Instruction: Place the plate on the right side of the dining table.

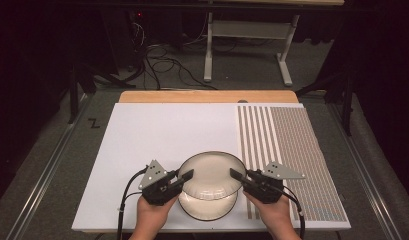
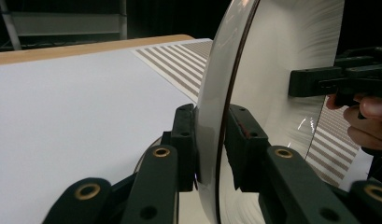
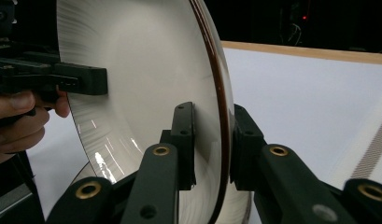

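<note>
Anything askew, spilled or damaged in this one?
Nothing stands out. The upper bowl, whole and empty, is gripped at opposite rims by the left claw and right claw over a second bowl.

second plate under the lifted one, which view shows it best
High view: the lower plate lies on the table, its near rim peeking out below the lifted plate. Both gripper views mostly catch the lifted plate's clamped rim, with slivers below.

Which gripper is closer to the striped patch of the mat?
Right. The right gripper grips the plate's right rim beside the striped patch; the left gripper clamps the opposite rim, over the plain white mat.
</note>
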